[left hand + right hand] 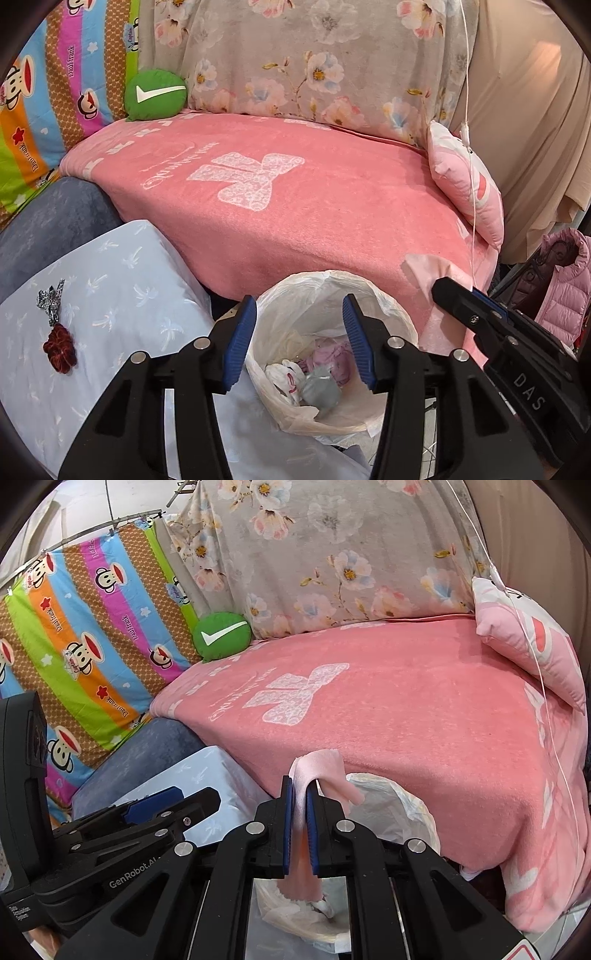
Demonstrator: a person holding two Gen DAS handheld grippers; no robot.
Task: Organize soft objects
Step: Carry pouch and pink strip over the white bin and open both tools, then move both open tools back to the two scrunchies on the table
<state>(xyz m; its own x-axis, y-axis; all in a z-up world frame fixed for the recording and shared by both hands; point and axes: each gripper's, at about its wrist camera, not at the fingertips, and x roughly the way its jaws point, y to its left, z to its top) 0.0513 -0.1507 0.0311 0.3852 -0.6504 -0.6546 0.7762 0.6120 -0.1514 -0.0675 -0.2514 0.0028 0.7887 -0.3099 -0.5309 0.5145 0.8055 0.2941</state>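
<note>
My left gripper (pixel 299 314) stands open above a bin lined with a white plastic bag (pixel 388 295), with nothing between its blue pads. Inside the bin lie a lilac cloth (pixel 338 354), a grey bundle (pixel 321 387) and a white piece. My right gripper (pixel 299 786) is shut on a pale pink cloth (pixel 321 771), which folds over the fingertips and hangs down below the jaws. It holds the cloth at the bin's (pixel 399 801) near rim, against the pink blanket's edge. The left wrist view shows that gripper (pixel 454 295) and the cloth (pixel 424 269) to the right of the bin.
A pink blanket (pixel 295 206) covers the bed behind the bin. On it rest a green round cushion (pixel 155 96) and a pink pillow (pixel 469 188). A light blue pillow (pixel 110 295) on the left carries a red flower hair tie (pixel 59 347). A pink puffer jacket (pixel 565 288) hangs on the right, and a white cord (pixel 467 110) dangles nearby.
</note>
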